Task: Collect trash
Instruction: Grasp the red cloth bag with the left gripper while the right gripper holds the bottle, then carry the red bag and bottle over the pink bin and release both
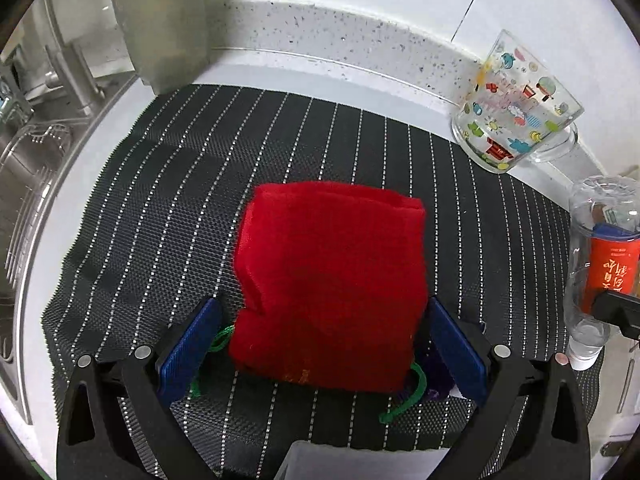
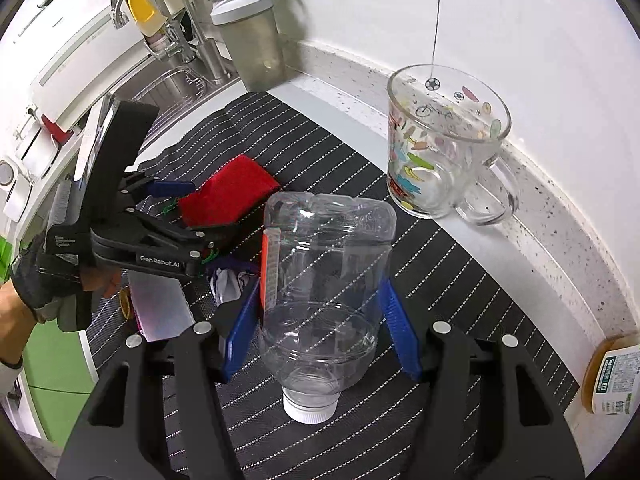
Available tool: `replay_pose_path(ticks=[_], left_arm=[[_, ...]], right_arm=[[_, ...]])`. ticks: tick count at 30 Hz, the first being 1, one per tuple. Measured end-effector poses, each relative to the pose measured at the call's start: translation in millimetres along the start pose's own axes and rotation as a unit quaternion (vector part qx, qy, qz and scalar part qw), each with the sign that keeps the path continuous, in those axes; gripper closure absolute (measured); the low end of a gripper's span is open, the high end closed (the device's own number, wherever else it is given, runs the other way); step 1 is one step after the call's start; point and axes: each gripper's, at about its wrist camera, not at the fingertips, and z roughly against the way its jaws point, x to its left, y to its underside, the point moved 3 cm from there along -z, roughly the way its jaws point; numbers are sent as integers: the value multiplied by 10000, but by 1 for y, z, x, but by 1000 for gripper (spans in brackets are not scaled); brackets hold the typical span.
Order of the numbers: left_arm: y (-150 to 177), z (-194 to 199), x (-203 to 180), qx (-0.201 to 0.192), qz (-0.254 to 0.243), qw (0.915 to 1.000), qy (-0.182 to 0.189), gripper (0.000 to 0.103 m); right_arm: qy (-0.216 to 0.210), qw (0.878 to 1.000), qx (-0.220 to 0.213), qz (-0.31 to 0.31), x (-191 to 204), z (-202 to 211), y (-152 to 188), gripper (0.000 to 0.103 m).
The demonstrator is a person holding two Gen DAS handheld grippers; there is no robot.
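Note:
A red cloth pouch [image 1: 328, 276] with a green drawstring lies on the black striped mat [image 1: 160, 200]. My left gripper [image 1: 324, 300] stands open around it, pointing steeply down; a gap shows at the left pad [image 1: 188, 348], while the right pad sits at the pouch's edge. In the right wrist view the left gripper [image 2: 212, 208], in a gloved hand [image 2: 40, 280], straddles the pouch [image 2: 228, 196]. My right gripper [image 2: 322, 280] is shut on a clear plastic bottle [image 2: 328, 272], cap toward the camera. The bottle [image 1: 600, 256] shows at the left wrist view's right edge.
A printed glass mug [image 2: 444, 140] stands by the speckled counter ledge [image 2: 560, 216]. A lidded grey container [image 2: 256, 40] sits at the back beside the sink and tap [image 2: 176, 40]. Crumpled white and purple paper [image 2: 230, 280] lies on the mat. An amber jar [image 2: 608, 376] is far right.

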Motion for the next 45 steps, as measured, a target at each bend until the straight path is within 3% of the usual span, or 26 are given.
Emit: replay_pose_path(ticks=[3, 8, 14, 23, 31, 38, 45], left_arm=[[-1, 0, 0, -54, -36, 10000, -63, 15], [-6, 4, 1, -74, -75, 9998, -163, 54], [-7, 18, 4, -206, -7, 9996, -171, 80], [14, 96, -3, -696, 215, 9973, -123, 82], [79, 167, 6, -1132, 770, 9898, -400, 82], [177, 223, 39, -1294, 1612, 9746, -866, 82], [296, 268, 76, -1287, 2503, 9502, -1335, 82]], right_arm=[[-13, 10000, -2, -3, 0, -2, -1, 44], [-39, 10000, -13, -5, 1, -2, -1, 44], [-76, 9999, -65, 37, 4, 1, -2, 44], [-227, 9986, -204, 426, 30, 19, -6, 44], [-613, 9887, -366, 1320, 100, 36, 3, 44], [-1201, 9672, -299, 2220, 195, 42, 33, 44], [-1799, 9340, -86, 3086, 315, 41, 80, 44]])
